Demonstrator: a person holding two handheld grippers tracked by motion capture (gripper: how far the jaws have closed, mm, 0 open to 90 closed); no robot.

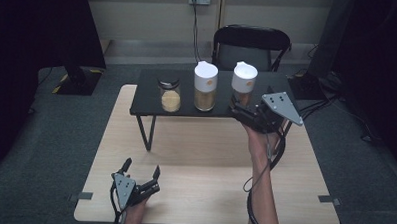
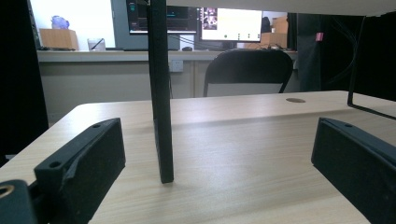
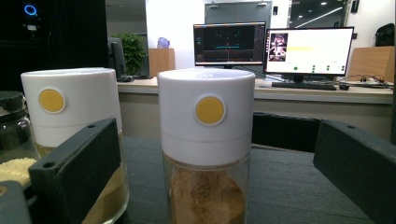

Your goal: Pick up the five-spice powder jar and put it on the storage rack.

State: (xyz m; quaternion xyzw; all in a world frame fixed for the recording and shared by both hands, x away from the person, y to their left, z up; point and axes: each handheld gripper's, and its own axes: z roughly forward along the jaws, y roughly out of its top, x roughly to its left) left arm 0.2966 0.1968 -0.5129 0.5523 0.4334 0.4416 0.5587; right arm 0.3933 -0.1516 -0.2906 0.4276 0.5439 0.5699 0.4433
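Two open jaws of the right gripper (image 1: 235,107) flank the right-hand jar (image 3: 205,154) on the black shelf (image 1: 147,97): rigid, smooth glass, probably slippery and breakable; grip below the white lid (image 3: 205,112); left gripper (image 1: 142,172) idle, open.

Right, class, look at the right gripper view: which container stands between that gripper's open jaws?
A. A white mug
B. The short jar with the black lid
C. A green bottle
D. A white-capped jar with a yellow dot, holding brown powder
D: the right gripper has its jaws spread on either side of the white-capped jar with a yellow dot and brown powder, on the black shelf.
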